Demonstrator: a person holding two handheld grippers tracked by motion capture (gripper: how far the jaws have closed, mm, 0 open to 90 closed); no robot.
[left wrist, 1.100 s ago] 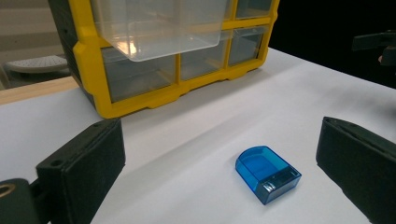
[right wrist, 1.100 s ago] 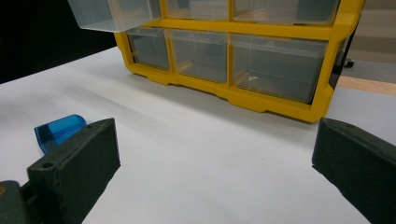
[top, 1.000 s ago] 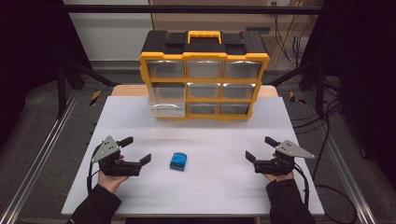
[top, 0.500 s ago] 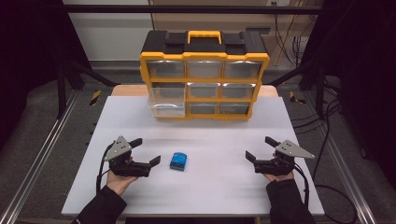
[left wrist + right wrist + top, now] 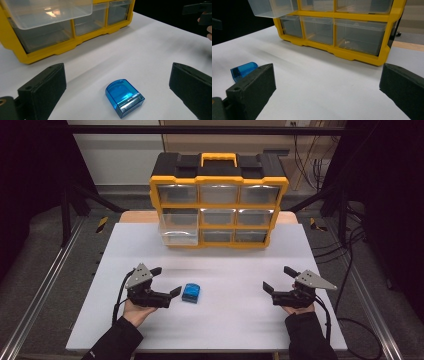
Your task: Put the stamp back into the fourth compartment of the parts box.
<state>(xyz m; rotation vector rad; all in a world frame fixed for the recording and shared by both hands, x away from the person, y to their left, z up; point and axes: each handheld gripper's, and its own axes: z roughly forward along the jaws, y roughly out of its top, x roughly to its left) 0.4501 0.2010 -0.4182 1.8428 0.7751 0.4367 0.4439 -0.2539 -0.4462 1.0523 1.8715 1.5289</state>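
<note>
A small translucent blue box [image 5: 191, 292] lies flat on the white table [image 5: 225, 320], near the front and left of centre. My left gripper [image 5: 166, 281] stands open just left of it, jaws pointing at it; in the left gripper view the blue box [image 5: 124, 97] sits between the two black pads [image 5: 43, 87], not touched. My right gripper [image 5: 278, 279] rests open at the front right, nothing between its jaws. The right gripper view catches the blue box [image 5: 243, 70] behind its left pad [image 5: 252, 86].
A yellow and black drawer cabinet [image 5: 219, 200] with clear drawers stands at the table's back. Its middle-left drawer [image 5: 178, 229] is pulled out towards me. Metal frame rails run along both table sides.
My left gripper has moved right across the table, closing on the blue box until its jaws flank it. The right gripper has stayed still.
</note>
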